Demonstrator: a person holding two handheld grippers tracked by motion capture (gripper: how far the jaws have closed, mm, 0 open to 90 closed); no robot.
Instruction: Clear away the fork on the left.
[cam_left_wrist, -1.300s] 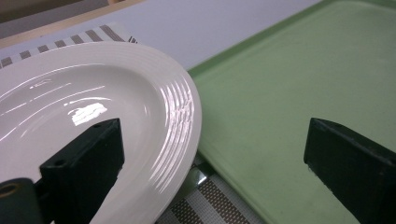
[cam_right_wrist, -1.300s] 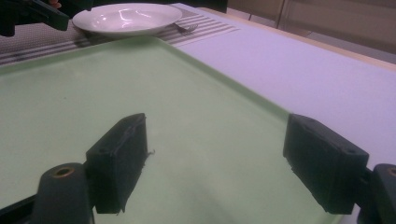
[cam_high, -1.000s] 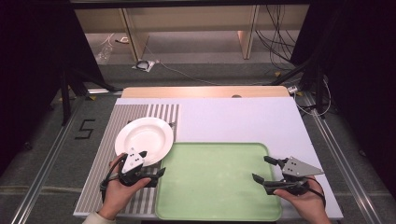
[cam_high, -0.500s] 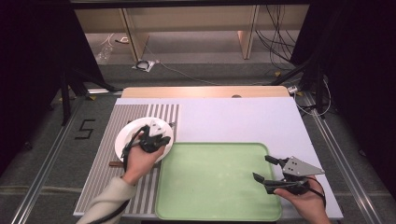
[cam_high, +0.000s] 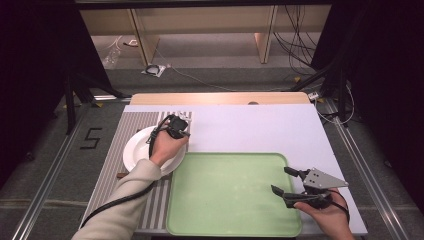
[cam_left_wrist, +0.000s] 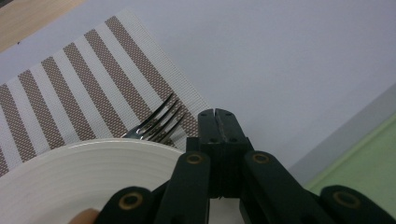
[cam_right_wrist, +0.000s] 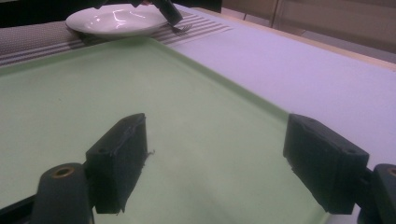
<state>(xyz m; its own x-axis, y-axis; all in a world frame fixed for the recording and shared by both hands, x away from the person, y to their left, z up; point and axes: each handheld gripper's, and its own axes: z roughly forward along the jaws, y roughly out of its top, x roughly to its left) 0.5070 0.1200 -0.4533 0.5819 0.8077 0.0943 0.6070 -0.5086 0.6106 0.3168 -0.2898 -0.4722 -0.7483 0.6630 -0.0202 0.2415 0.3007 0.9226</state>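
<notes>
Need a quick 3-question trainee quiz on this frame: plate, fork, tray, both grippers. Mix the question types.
1. True or false: the left gripper has its fingers pressed together with nothing between them.
2. Multiple choice: where does the fork lie? A) on the green tray B) on the striped mat, partly under the plate's far rim C) between the right gripper's fingers
3. Short answer: what does the right gripper hover over, and how do its fingers stand?

Key
1. True. The fingers meet just past the rim of the white plate, beside the fork's tines.
2. B. The tines rest on the striped mat.
3. The green tray; its fingers stand wide apart and empty.
</notes>
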